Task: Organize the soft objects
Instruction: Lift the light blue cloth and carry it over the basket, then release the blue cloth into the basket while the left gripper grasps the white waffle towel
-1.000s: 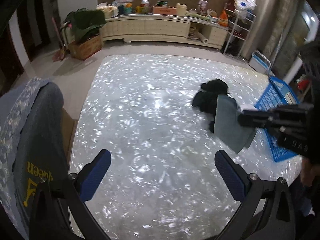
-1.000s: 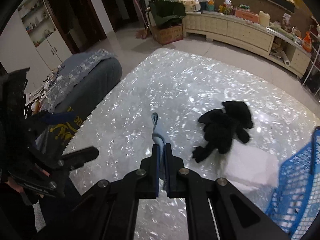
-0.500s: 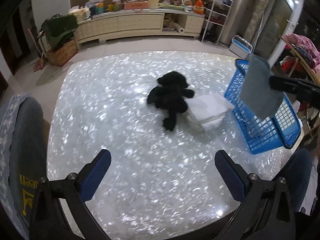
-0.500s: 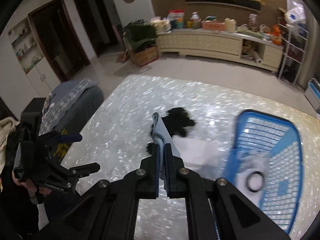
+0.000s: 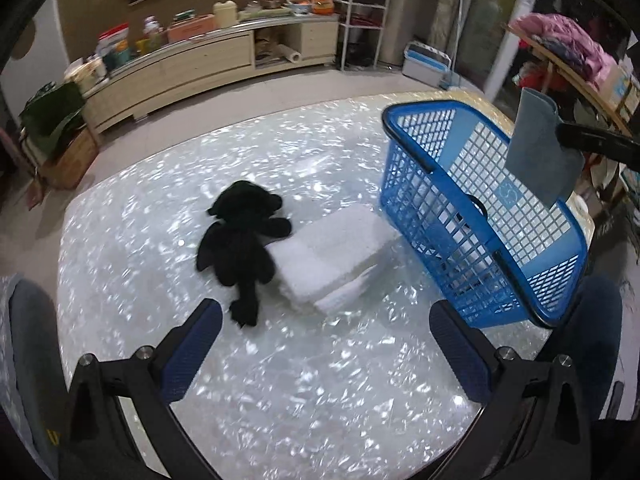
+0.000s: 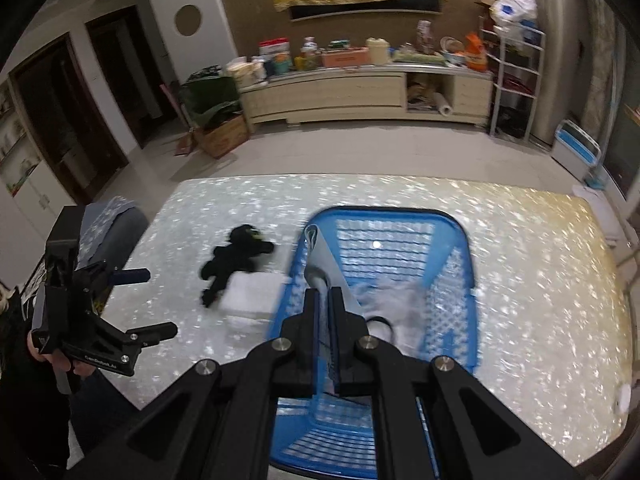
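My right gripper [image 6: 325,298] is shut on a grey-blue cloth [image 6: 320,254] and hangs over the blue plastic basket [image 6: 460,236]; the cloth [image 5: 542,152] dangles above the basket [image 5: 412,176] in the left wrist view too. Inside the basket lies something pale with a black ring. A black plush toy [image 5: 240,244] lies on the glittery table [image 5: 280,384], one paw on a folded white towel [image 5: 332,256] beside the basket. My left gripper [image 5: 320,340] is open and empty above the table's near side.
A grey padded chair back [image 5: 24,360] stands at the table's left edge. Beyond the table are a long cream sideboard [image 6: 360,96] with clutter, a metal rack [image 6: 516,80], and a cardboard box [image 6: 220,136] on the floor.
Both grippers swept right across the table. The right one carried the cloth from beside the plush toy to above the basket; the toy, towel and basket slid leftward in both views.
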Demonstrator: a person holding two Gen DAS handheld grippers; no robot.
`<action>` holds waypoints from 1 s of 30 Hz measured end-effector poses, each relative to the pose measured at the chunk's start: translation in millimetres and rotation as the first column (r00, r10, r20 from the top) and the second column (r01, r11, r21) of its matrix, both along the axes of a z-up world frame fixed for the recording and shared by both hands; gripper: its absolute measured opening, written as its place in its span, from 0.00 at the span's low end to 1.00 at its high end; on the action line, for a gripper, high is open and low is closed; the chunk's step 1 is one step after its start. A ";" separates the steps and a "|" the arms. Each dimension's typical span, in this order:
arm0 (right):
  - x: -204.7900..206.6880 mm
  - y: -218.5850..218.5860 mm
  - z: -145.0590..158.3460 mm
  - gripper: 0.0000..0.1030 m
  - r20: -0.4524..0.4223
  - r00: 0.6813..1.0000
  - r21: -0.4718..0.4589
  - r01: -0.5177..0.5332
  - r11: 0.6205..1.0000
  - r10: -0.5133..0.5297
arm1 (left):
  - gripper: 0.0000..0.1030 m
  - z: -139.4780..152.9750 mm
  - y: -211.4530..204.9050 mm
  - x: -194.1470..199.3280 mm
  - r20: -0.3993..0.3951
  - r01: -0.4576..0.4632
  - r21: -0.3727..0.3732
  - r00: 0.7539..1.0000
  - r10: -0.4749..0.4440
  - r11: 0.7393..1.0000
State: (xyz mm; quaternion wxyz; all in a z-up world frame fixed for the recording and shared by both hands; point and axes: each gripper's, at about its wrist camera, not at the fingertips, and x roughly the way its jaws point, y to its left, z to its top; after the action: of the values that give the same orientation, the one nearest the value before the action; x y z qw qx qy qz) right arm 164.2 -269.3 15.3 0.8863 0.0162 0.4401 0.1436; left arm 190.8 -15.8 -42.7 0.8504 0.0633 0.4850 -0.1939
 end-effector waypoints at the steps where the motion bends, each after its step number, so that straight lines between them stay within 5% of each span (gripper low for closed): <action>1: 1.2 -4.0 -1.9 0.04 -0.007 1.000 -0.002 0.010 1.000 -0.010 | 1.00 -2.4 -6.0 4.0 -0.003 0.010 0.007 1.000 -0.010 1.000; 12: 23.5 -31.7 -43.3 0.04 -0.090 0.993 -0.057 0.072 0.996 -0.076 | 1.00 -35.7 -41.1 34.3 -0.034 0.094 0.043 0.995 -0.093 0.995; 17: 34.7 -36.2 -63.2 0.05 -0.139 0.988 -0.069 0.054 0.996 -0.064 | 1.00 -47.2 -43.1 51.4 -0.026 0.151 -0.024 0.988 -0.151 0.988; 30: 47.3 -14.6 -95.8 0.05 -0.289 0.957 -0.063 -0.047 0.997 0.026 | 0.95 -91.8 -64.3 82.2 -0.035 0.281 0.049 0.959 -0.280 0.958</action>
State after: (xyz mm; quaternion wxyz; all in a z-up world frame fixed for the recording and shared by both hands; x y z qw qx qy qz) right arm 211.4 -283.9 -80.5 0.8100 -0.0020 0.5693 0.1407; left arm 273.1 -80.2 -134.4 0.8056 0.1517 0.4876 -0.3003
